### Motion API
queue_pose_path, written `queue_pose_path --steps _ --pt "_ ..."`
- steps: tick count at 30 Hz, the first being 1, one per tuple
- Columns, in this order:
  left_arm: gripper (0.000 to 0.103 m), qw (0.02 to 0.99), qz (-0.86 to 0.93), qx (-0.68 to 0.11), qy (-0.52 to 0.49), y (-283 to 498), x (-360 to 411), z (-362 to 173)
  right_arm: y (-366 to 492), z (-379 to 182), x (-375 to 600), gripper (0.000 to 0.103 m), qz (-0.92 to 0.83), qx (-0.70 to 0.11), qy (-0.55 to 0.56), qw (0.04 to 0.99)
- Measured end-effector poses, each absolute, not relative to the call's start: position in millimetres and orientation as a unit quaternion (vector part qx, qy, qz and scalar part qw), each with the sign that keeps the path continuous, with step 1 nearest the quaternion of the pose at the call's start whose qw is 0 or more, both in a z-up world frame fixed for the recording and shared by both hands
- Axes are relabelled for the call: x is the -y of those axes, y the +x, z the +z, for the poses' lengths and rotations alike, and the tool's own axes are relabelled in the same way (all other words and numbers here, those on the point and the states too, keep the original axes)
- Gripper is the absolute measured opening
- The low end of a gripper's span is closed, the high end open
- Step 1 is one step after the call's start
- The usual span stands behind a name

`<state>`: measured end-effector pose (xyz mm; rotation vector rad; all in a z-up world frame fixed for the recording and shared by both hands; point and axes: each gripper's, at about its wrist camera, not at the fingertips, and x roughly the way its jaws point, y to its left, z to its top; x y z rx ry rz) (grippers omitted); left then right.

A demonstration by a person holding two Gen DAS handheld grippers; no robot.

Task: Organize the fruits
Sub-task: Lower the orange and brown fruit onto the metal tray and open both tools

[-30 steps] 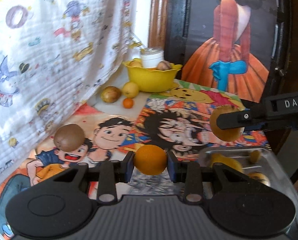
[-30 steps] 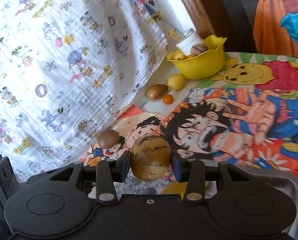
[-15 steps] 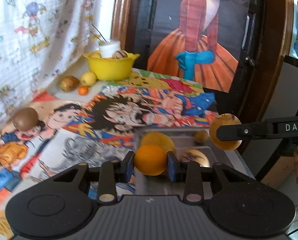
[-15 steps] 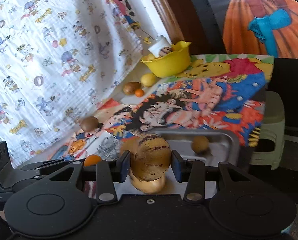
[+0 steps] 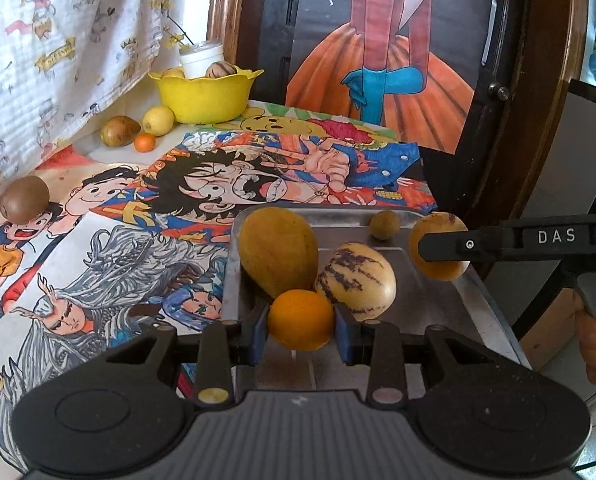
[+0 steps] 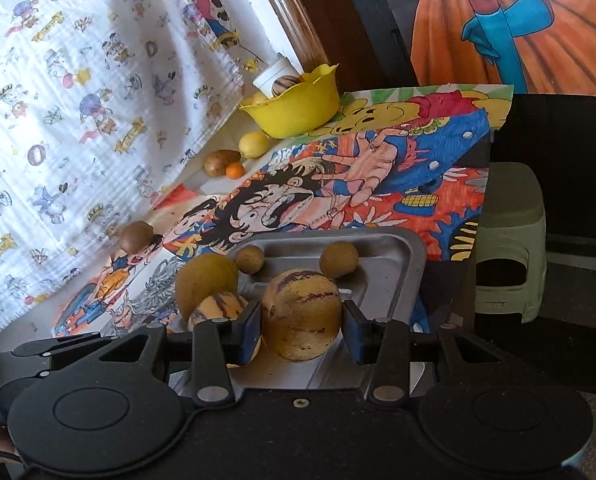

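Left gripper point(image 5: 301, 325) clamping an orange point(image 5: 300, 319) over the metal tray's point(image 6: 412, 258) near edge, right gripper point(image 6: 301, 320) gripping a striped yellow fruit point(image 6: 301, 314) above open tray floor, four fruits lying inside, four loose on the table.

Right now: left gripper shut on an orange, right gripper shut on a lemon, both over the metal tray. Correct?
Not quite. The right gripper holds a striped pepino melon, not a lemon; the right wrist view shows it. The left gripper does hold the orange, over the metal tray.
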<state>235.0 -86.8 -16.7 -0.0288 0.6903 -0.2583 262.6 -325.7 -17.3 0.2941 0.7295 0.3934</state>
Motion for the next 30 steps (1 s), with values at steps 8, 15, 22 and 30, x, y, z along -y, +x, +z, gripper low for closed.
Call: queue_pose_path --steps 8,15,22,30 --pt "0.038 0.931 -0.122 -0.342 -0.011 239 89 -24 267 -24 315 0.045 0.185 -0.352 0.106 0.911" --pt "0.038 0.930 -0.125 -0.345 -0.015 242 87 -27 270 -28 311 0.045 0.185 -0.355 0.098 0.911" --pt "0.038 0.929 -0.125 -0.347 -0.016 242 87 -28 271 -28 311 0.047 0.184 -0.355 0.098 0.911" --pt "0.042 0.927 -0.132 -0.350 -0.039 241 79 -25 265 -26 313 0.048 0.184 -0.355 0.103 0.911"
